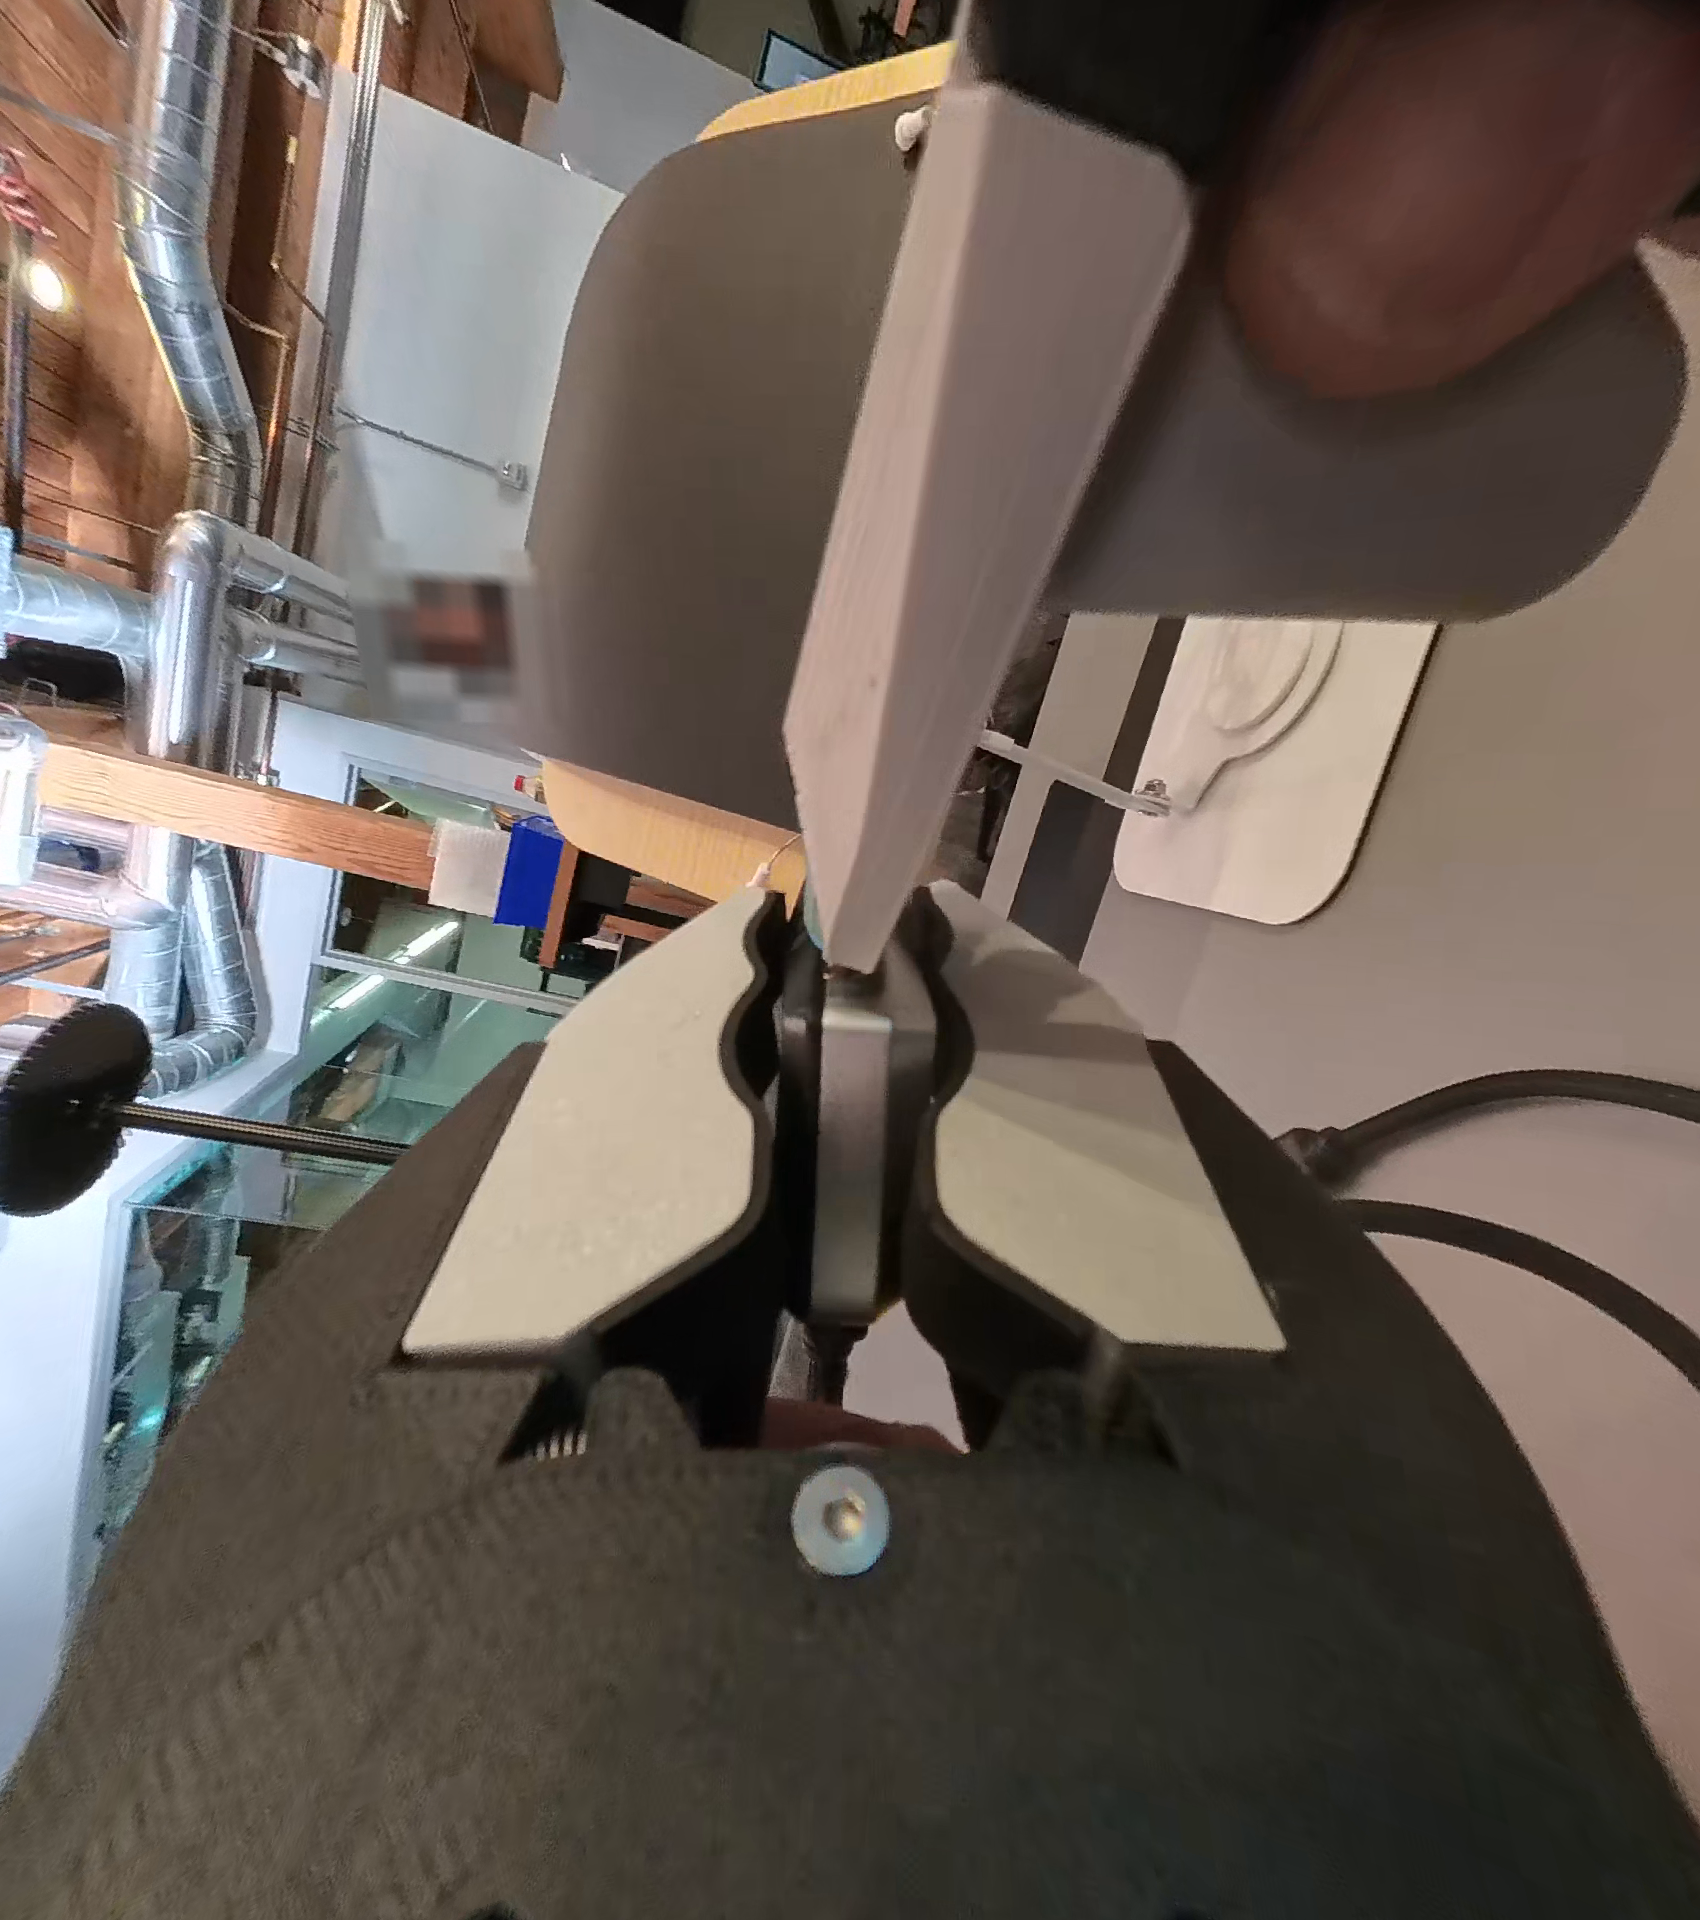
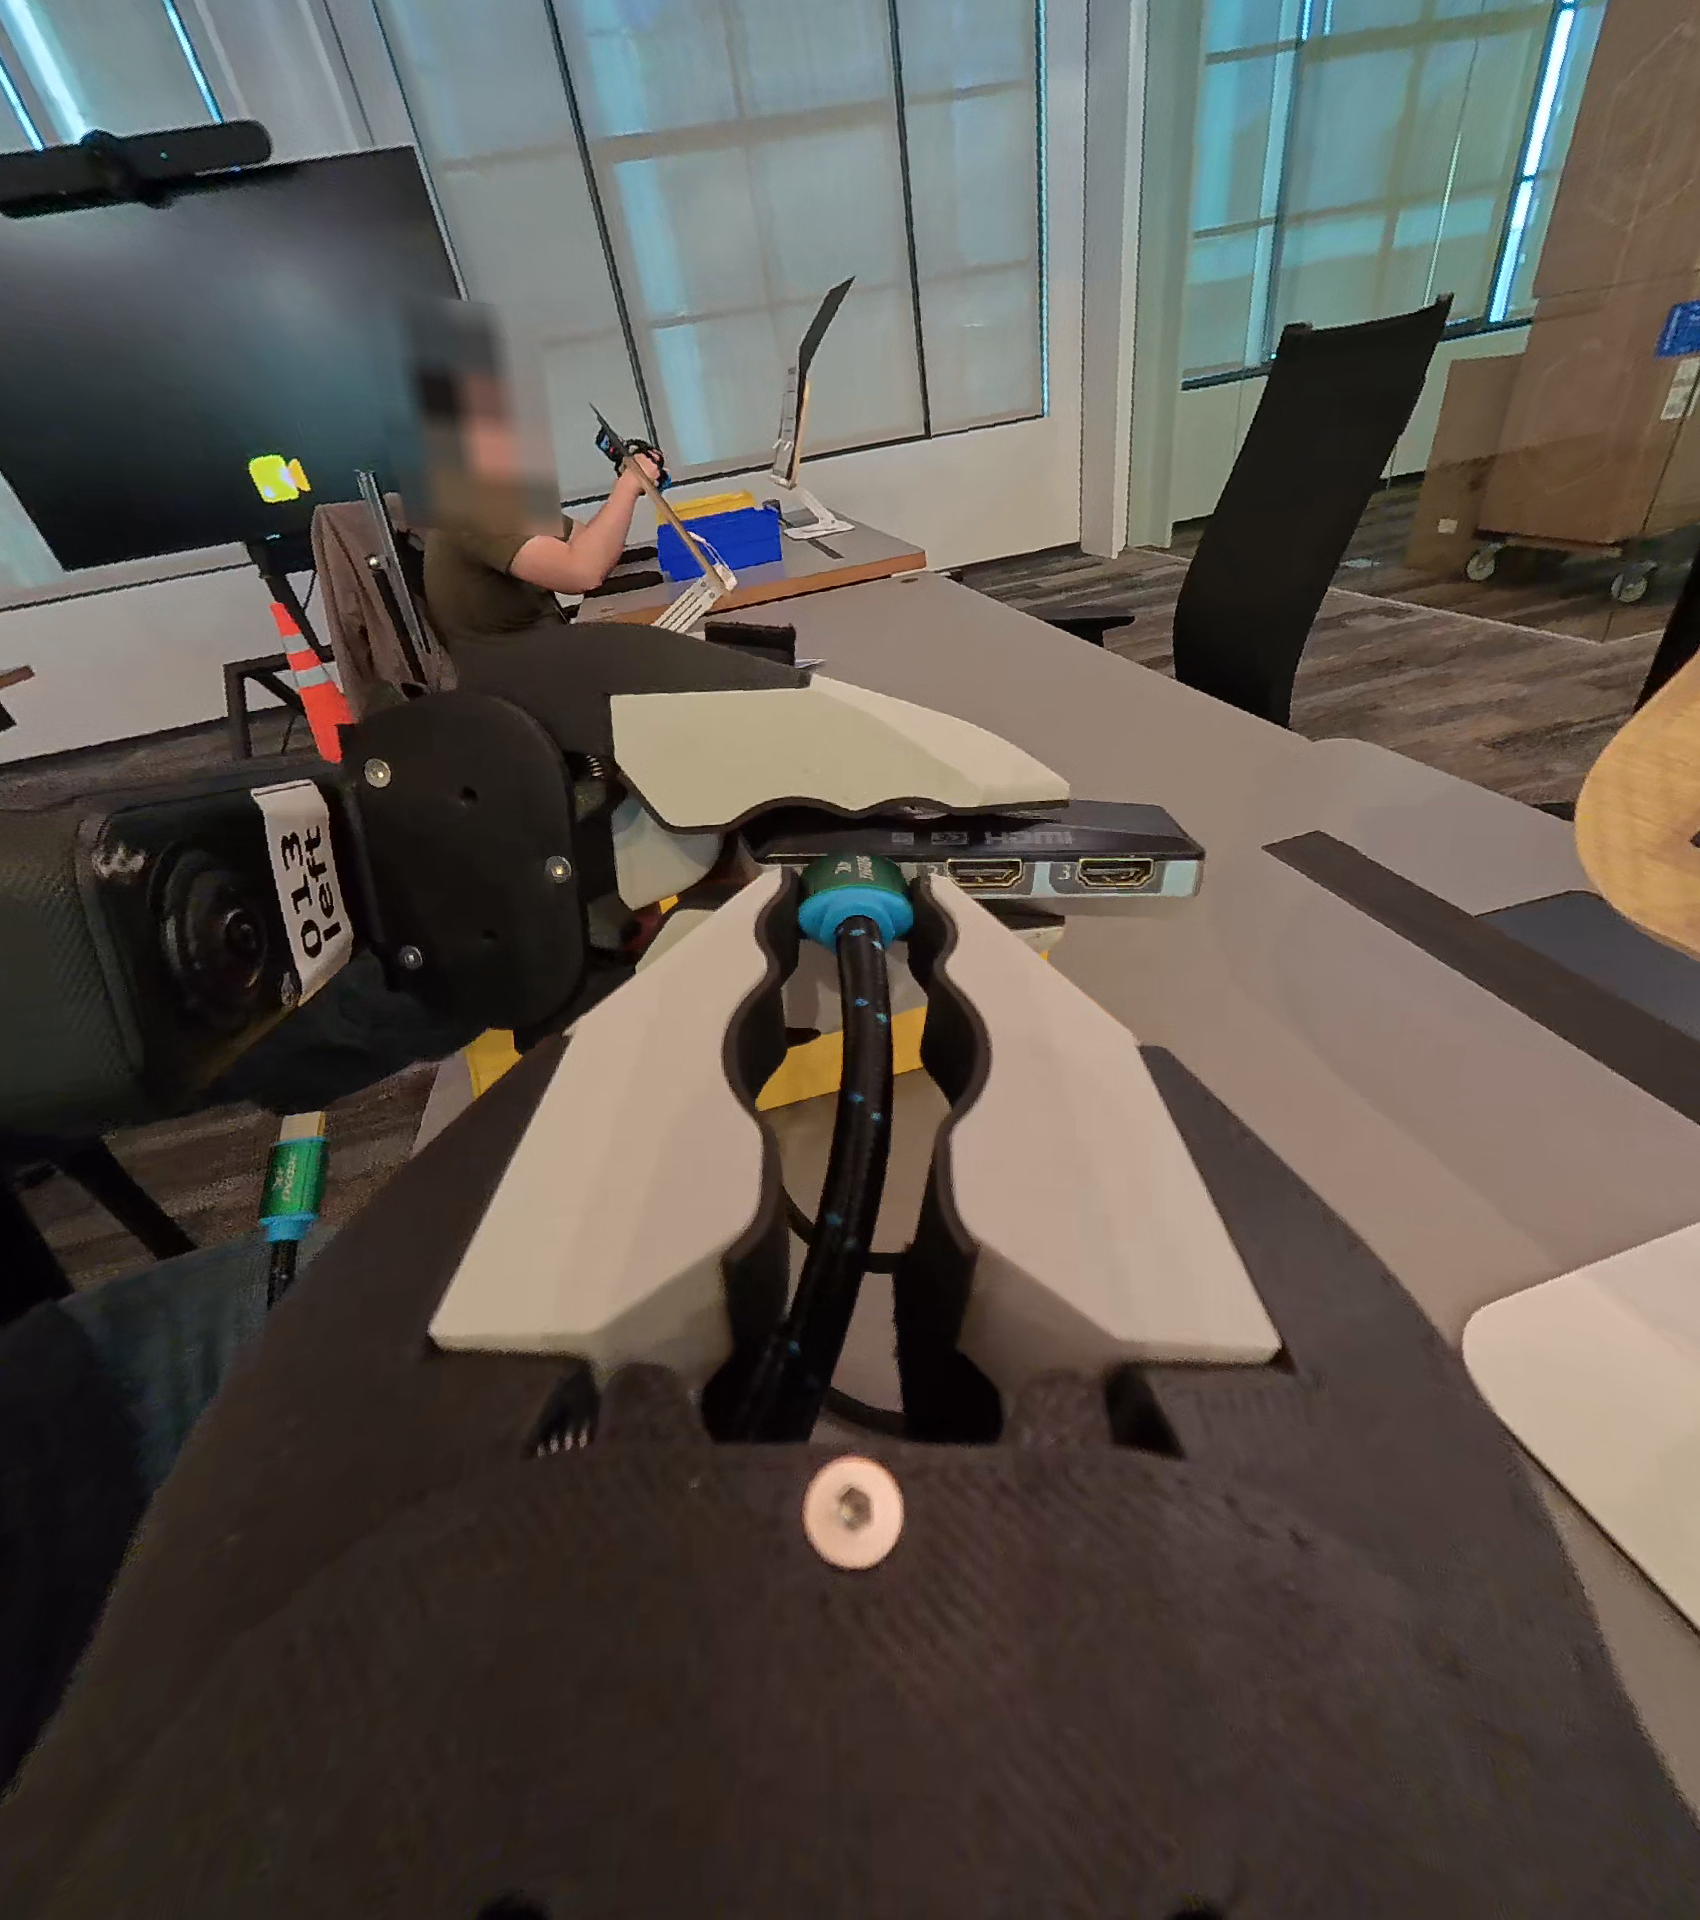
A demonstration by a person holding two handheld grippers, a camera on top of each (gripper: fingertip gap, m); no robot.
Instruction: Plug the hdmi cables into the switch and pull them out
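- Two claws share the work: your right claw point(image 2: 851, 904), low centre of its view, pinches the green plug point(image 2: 848, 878) of the braided HDMI cable point(image 2: 851, 1122), seated in the switch's leftmost port.
- Your left claw point(image 1: 851, 971) clamps the switch point(image 2: 1054, 847) edgewise, bracing it just above the desk point(image 2: 1345, 997).
- Beyond, right of centre, two ports stay empty; a spare plug point(image 2: 290, 1179) dangles lower left.

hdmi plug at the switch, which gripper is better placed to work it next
Right, probably: the right gripper already brackets the green hdmi plug at the switch, while the left gripper is clamped on the switch, steadying it.
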